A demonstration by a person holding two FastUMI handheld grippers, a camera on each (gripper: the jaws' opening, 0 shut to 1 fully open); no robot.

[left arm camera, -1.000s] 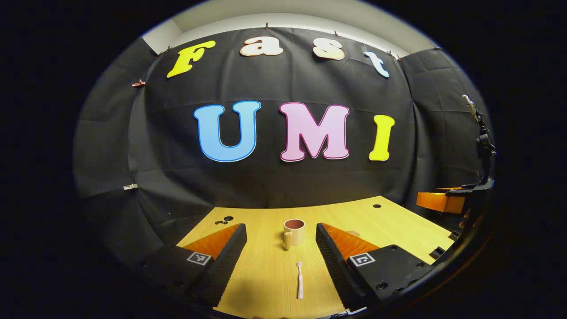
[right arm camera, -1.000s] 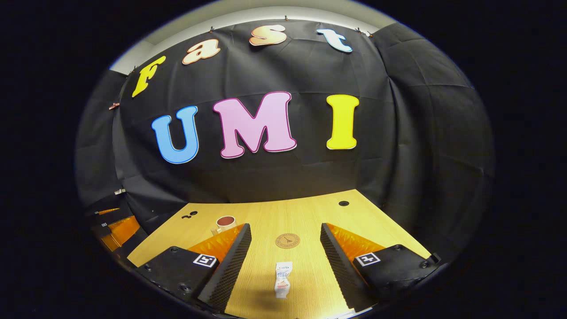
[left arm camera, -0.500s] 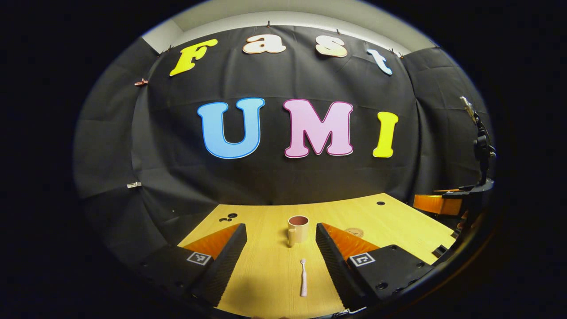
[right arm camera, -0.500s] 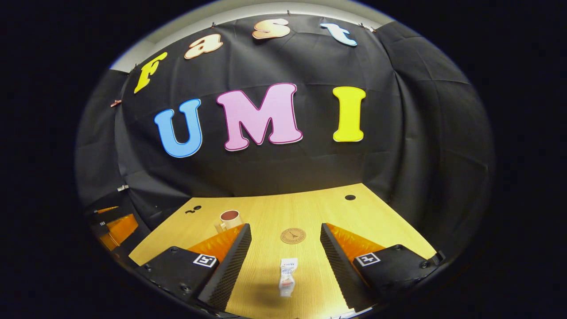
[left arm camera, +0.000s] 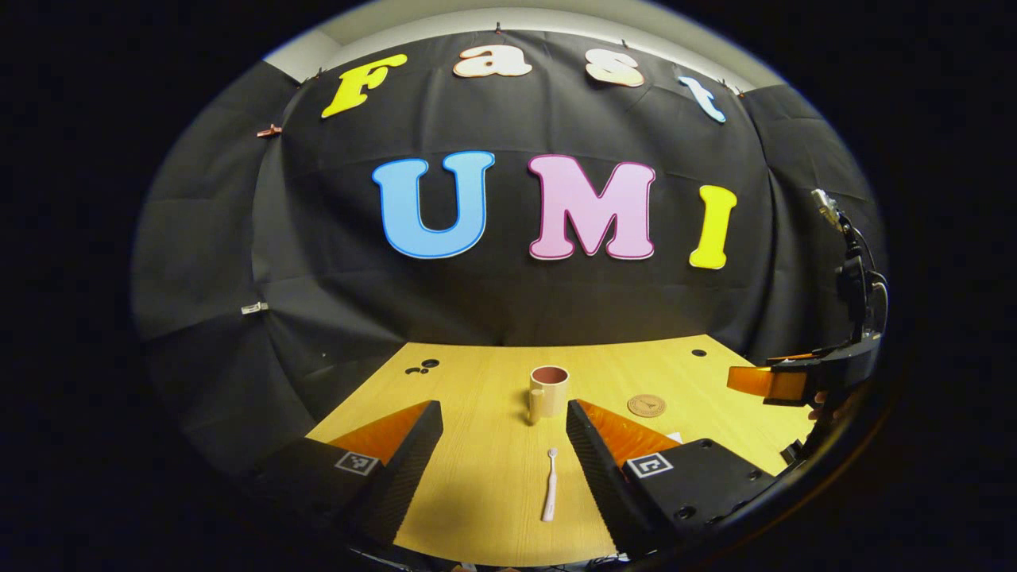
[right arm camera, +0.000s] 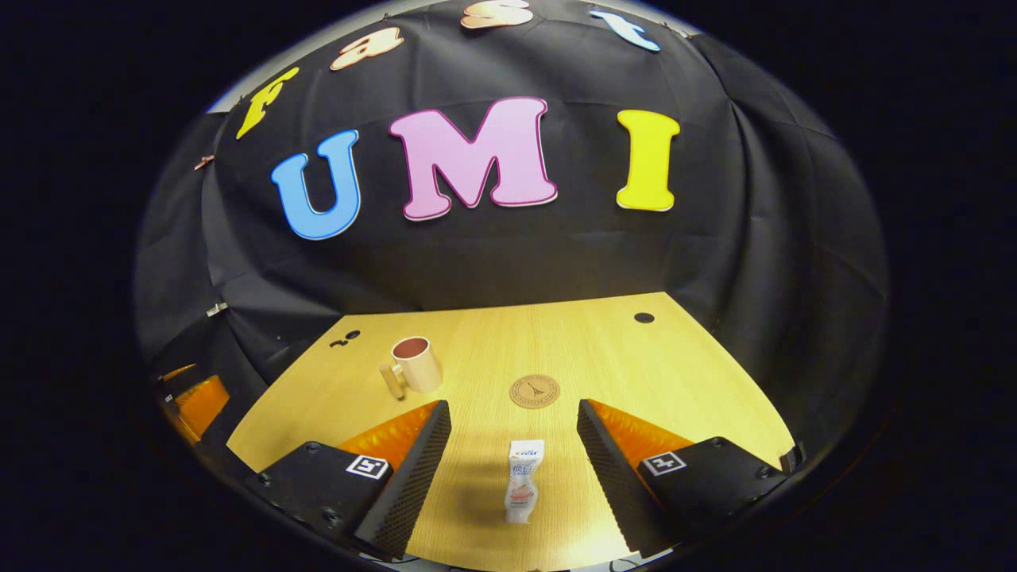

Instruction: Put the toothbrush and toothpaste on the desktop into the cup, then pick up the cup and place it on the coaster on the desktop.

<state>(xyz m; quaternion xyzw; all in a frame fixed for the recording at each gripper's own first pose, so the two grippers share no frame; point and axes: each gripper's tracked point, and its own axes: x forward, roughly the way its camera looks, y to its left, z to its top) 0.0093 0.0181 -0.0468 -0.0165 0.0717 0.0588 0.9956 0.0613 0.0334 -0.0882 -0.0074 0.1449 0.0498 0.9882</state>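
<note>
The task stands at its very start, in the approach to the first two pick-ups: nothing has been lifted, and each tool lines up on its own target. In the left gripper view the left gripper (left arm camera: 504, 469) hangs above the near edge of the desktop (left arm camera: 477, 389) with its fingers spread wide and nothing between them; the toothbrush (left arm camera: 550, 494) lies flat on the wood in the gap between them, head pointing away toward the cup (left arm camera: 547, 392), closer to one finger than the other. In the right gripper view the right gripper (right arm camera: 514, 469) is likewise released and empty, and the toothpaste (right arm camera: 523, 491) lies flat between its fingers near the near edge, its length running toward the coaster (right arm camera: 534, 391). The cup stands upright toward the middle of the desktop with its handle facing the near edge; as far as its mouth shows, it holds nothing. The coaster lies bare, well apart from the cup and nearer the right-hand side. The next move, as I judge it, calls for each gripper to sink until its fingertips straddle its object, then close across the narrow width; the thin, low toothbrush will need the fingers almost down on the wood and better centred, and the soft tube may flatten or slip if pinched near one end.
</note>
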